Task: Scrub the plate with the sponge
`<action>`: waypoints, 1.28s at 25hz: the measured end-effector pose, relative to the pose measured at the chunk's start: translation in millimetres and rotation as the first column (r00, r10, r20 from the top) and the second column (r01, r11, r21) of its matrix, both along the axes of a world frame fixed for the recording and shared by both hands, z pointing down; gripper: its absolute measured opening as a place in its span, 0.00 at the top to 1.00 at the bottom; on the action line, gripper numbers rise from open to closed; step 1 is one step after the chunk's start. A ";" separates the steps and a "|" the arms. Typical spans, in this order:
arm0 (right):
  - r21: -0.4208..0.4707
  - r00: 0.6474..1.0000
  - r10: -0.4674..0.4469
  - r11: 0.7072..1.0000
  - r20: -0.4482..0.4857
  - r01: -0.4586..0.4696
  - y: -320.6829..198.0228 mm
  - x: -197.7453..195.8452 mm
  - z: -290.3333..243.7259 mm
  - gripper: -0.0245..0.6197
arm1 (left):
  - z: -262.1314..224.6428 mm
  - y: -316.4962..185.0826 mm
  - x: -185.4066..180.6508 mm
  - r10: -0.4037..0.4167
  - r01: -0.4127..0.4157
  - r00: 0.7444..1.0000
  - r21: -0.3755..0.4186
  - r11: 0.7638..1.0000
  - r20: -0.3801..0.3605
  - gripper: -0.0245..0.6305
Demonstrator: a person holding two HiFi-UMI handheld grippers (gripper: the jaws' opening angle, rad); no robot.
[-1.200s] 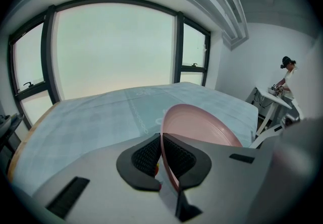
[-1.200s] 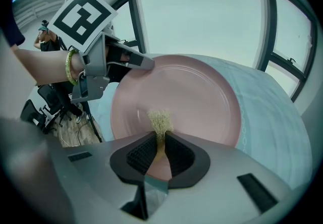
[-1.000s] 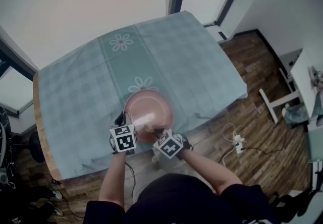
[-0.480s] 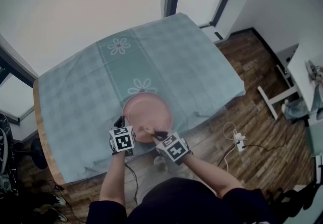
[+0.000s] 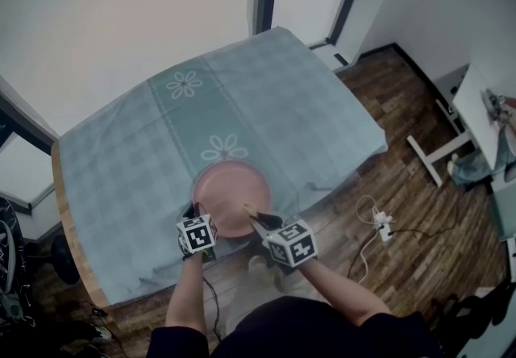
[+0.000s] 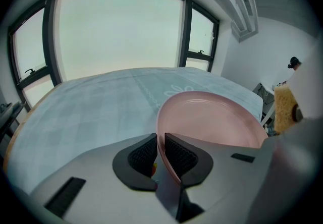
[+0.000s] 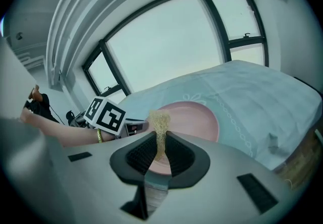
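Now: left hand-held gripper [image 6: 160, 142] just opening, plate [image 6: 212, 117] rim between jaws; right hand-held gripper [image 7: 160, 143] clamps sponge [image 7: 159, 123]; tablecloth [image 5: 266, 98] beneath.

A pink plate [image 5: 232, 197] is laid flat near the front edge of the counter [image 5: 64, 211], which is covered by a pale green checked cloth [image 5: 266, 98] with flower motifs. The left hand-held gripper [image 5: 194, 211] is held at the plate's near-left rim, and its jaws have just been opened. A yellowish sponge [image 5: 249, 210] is carried by the right hand-held gripper [image 5: 258, 222] at the near-right rim.
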State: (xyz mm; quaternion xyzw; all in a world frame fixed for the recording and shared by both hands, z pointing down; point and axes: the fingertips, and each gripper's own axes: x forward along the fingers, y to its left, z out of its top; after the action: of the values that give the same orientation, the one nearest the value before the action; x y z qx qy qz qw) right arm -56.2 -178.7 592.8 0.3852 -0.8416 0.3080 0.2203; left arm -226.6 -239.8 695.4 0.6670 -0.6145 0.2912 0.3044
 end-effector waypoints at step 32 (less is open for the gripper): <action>0.168 0.992 -0.078 0.984 0.097 0.061 93.5 85.8 -71.2 0.88 | -148.8 162.3 106.1 -0.208 0.237 0.970 0.298 0.925 -0.124 0.92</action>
State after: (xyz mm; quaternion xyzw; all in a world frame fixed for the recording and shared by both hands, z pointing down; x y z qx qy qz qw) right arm 29.7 -85.2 521.6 0.3557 -0.8874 0.2491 0.1545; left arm -120.5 -77.6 546.6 0.6449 -0.7100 0.1242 0.2543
